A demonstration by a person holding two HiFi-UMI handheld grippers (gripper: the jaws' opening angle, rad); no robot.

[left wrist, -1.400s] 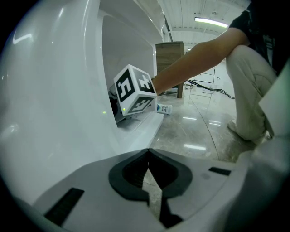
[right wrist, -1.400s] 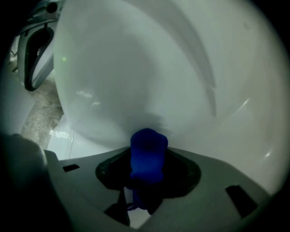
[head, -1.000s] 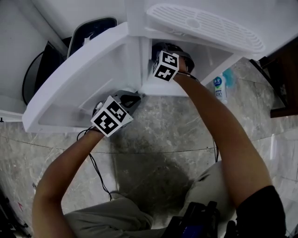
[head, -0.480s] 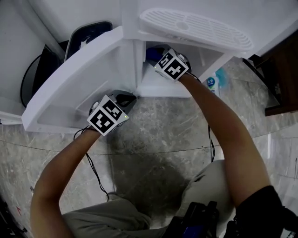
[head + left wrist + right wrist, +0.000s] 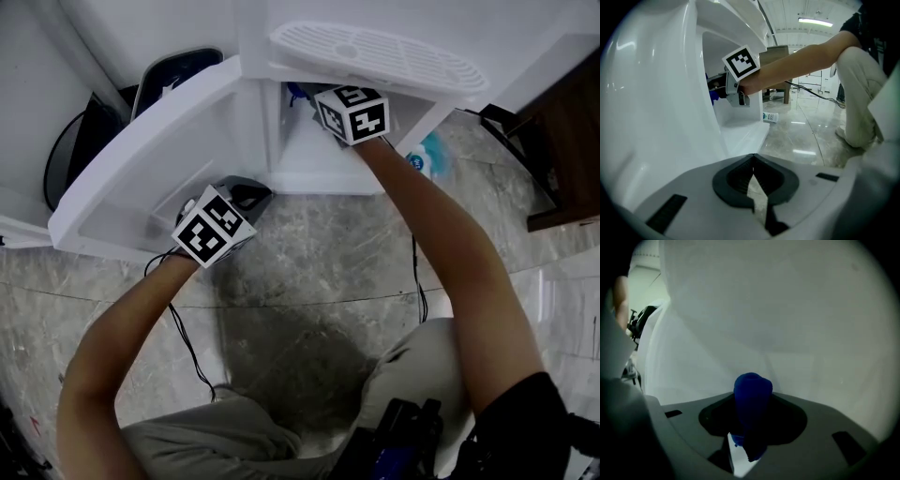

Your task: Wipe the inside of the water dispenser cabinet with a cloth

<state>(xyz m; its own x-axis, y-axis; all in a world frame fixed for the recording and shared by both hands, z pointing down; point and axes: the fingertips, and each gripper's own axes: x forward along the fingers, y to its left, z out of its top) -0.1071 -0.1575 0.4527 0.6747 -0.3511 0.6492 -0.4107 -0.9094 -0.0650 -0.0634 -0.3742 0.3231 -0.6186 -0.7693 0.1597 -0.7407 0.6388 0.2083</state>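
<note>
While the right gripper pinches it, the cloth shows as a deep blue wad. It is bunched into a rounded nub that sticks out past the jaws, with a darker tail hanging below them. It sits inside the water dispenser cabinet, close to the plain white inner wall; whether it touches that wall cannot be told. In the head view only a scrap of blue peeks out just under the ribbed drip tray. The left gripper has its jaws pressed together with nothing between them, and sits beside the lower edge of the open door. Compared with a second ago, the right gripper has climbed from the lower part of the opening to its top, and its marker cube has rolled. The left gripper has hardly shifted.
</note>
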